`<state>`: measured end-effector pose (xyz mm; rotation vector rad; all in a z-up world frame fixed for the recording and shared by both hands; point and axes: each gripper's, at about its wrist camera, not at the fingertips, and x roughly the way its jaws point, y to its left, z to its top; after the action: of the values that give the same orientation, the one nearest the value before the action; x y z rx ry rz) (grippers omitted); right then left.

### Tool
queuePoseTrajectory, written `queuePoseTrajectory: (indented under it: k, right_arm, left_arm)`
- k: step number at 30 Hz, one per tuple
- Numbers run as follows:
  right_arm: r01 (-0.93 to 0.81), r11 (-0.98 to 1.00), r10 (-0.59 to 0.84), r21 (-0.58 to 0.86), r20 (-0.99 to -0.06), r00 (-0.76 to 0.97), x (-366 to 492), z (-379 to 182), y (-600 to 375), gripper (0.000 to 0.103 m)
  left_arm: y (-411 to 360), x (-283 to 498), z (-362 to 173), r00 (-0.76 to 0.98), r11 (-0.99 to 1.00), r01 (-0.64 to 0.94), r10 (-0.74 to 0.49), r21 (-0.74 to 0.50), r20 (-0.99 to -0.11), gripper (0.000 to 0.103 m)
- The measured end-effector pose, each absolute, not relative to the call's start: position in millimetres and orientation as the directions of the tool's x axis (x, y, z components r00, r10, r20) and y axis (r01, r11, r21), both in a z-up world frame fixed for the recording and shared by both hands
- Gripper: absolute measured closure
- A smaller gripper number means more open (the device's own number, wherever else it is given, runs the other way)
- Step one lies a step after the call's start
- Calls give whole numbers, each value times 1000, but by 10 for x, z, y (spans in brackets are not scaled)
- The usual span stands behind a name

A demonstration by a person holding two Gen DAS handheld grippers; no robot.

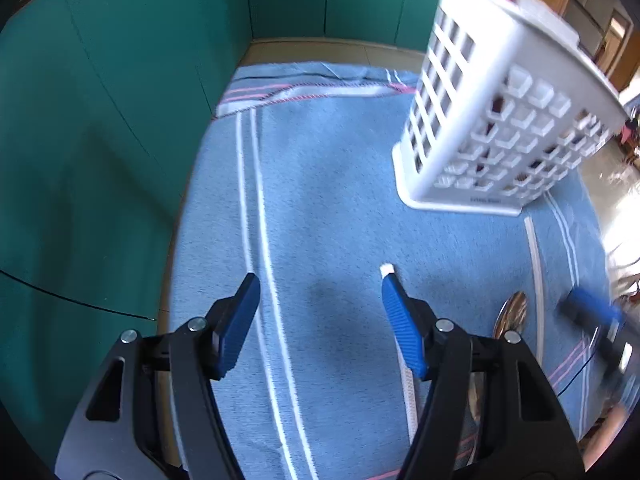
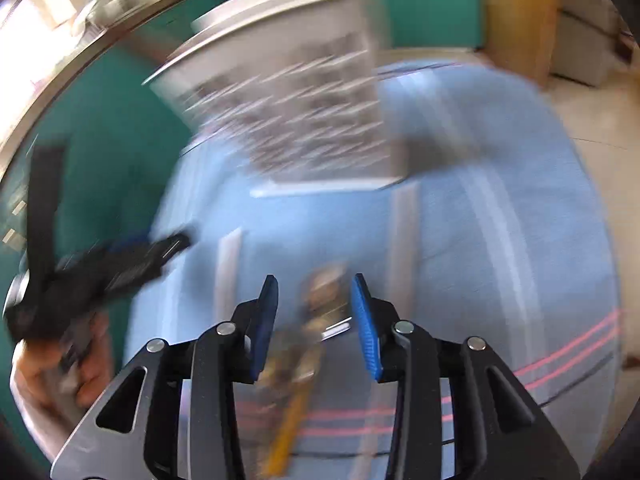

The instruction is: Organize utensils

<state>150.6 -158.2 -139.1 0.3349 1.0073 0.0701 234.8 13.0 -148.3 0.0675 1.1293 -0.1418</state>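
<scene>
A white lattice utensil basket [image 1: 500, 120] stands on a blue striped cloth [image 1: 332, 208]; it shows blurred in the right wrist view [image 2: 296, 120]. My left gripper [image 1: 318, 288] is open and empty above the cloth, left of the basket. A white utensil handle [image 1: 404, 372] lies under its right finger. A metal spoon bowl [image 1: 512, 314] lies to the right. My right gripper [image 2: 314, 296] is open, its jaws on either side of a blurred metal spoon [image 2: 320, 304] with a yellowish handle [image 2: 288, 428] on the cloth. It also shows in the left wrist view [image 1: 592, 312].
Teal cabinet doors [image 1: 100, 140] close in the left and back. The cloth [image 2: 500, 240] ends at a pale floor on the right. A long white utensil [image 1: 534, 264] lies in front of the basket. The left gripper [image 2: 120, 260] and a hand show at left.
</scene>
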Motion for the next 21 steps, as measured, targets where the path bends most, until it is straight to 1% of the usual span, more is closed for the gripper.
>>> queuePoseTrajectory:
  k: [5, 10, 12, 14, 15, 17, 19, 21]
  right_arm:
    - [189, 959, 89, 209, -861, 501, 1826, -1592, -1982, 65]
    - [162, 980, 27, 117, -881, 472, 2050, -1786, -1938, 65]
    - [159, 985, -18, 66, -878, 478, 2113, -1813, -1903, 65]
    - [161, 986, -35, 48, -880, 474, 2232, -1860, -1821, 65]
    - [161, 986, -42, 40, -881, 471, 2269, -1868, -1820, 65]
    - [156, 987, -45, 30, -889, 456, 2308, -1873, -1813, 65]
    - [152, 988, -40, 32, -893, 449, 2340, -1885, -1816, 68]
    - [134, 990, -26, 38, -895, 445, 2368, -1897, -1782, 80]
  left_arm:
    - [-126, 2332, -1650, 397, 982, 189, -49, 29, -917, 40]
    - [-259, 2374, -1771, 395, 978, 198, -17, 67, -918, 39]
    - [-284, 2386, -1778, 396, 978, 198, -17, 68, -918, 39]
    - [-275, 2406, -1786, 392, 979, 196, -23, 59, -920, 39]
    - [-277, 2410, -1791, 388, 978, 200, -29, 53, -921, 41]
    - [-284, 2416, -1777, 377, 976, 215, -52, 33, -925, 51]
    - [-287, 2418, -1774, 367, 973, 229, -65, 22, -928, 55]
    - [-298, 2418, -1769, 363, 972, 235, -72, 16, -929, 61]
